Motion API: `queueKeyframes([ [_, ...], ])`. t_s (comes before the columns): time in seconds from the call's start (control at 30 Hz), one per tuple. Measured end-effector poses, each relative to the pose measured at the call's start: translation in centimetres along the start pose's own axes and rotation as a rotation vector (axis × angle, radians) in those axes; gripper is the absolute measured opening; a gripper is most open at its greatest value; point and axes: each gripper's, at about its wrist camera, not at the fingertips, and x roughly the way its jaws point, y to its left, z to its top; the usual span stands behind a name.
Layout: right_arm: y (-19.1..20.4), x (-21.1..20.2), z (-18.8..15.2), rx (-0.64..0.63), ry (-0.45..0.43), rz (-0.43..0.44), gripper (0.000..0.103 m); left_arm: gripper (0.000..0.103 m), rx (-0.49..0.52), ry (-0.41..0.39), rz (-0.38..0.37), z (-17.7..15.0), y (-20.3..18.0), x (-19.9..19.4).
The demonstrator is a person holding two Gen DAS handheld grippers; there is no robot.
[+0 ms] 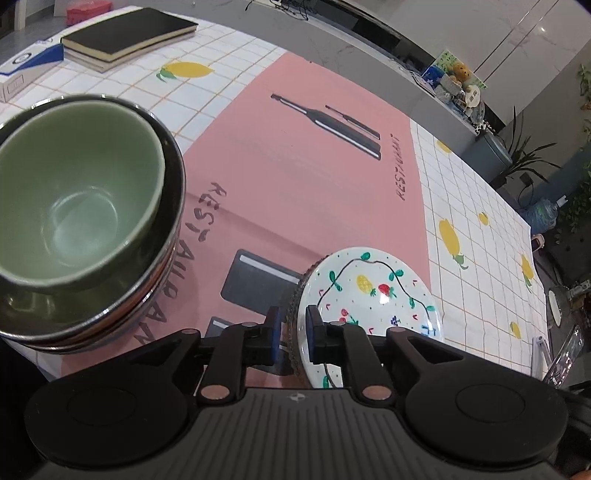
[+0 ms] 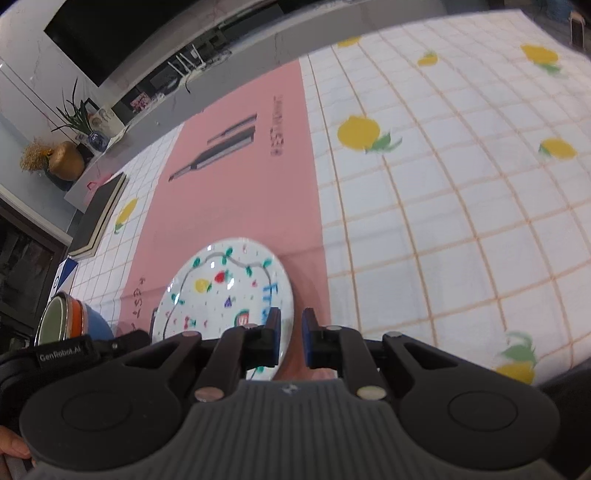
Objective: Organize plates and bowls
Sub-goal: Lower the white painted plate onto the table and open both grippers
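Observation:
A white plate painted with fruit (image 1: 373, 291) is tilted on edge above the pink placemat (image 1: 295, 166). My left gripper (image 1: 293, 328) is shut on the plate's near rim, which sits between the two blue pads. A green bowl (image 1: 74, 199) sits nested in a stack of bowls (image 1: 162, 280) at the left. In the right wrist view the same plate (image 2: 225, 291) lies just left of my right gripper (image 2: 291, 336), whose jaws stand slightly apart with nothing between them. The bowl stack (image 2: 74, 321) shows at the far left.
Dark notebooks (image 1: 129, 35) and a blue and white box (image 1: 26, 68) lie at the table's far left. The lemon-print checked tablecloth (image 2: 461, 203) spreads to the right. A counter with plants and clutter (image 1: 458, 88) runs behind the table.

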Motion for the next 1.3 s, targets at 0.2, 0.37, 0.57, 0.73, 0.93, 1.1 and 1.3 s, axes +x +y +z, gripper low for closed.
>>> queueKeyframes([
  [0.2, -0.3, 0.3, -0.6, 0.038, 0.01, 0.023, 0.006, 0.015, -0.008, 0.041, -0.027, -0.3, 0.2, 0.7],
  [0.37, -0.4, 0.8, -0.4, 0.049, 0.013, 0.033, 0.006, 0.014, 0.018, 0.042, -0.013, -0.3, -0.3, 0.6],
  [0.57, -0.2, 1.2, -0.1, 0.052, 0.003, 0.033, 0.006, 0.014, 0.023, 0.035, -0.001, -0.3, -0.2, 0.6],
  [0.73, 0.5, 1.9, 0.8, 0.034, -0.01, 0.014, 0.007, 0.014, 0.036, 0.022, 0.019, 0.4, -0.8, 1.1],
  [0.93, 0.9, 2.4, 1.4, 0.012, -0.012, 0.0, 0.007, 0.015, 0.042, 0.018, 0.031, 1.0, -1.1, 1.5],
  [1.1, 1.4, 1.7, 0.8, -0.019, -0.04, -0.016, 0.012, 0.015, 0.089, -0.013, 0.065, 0.9, -1.7, 0.9],
  [1.3, 3.7, -0.4, 0.2, -0.138, -0.091, -0.061, 0.03, 0.022, 0.229, -0.077, 0.07, 0.9, -3.7, -2.5],
])
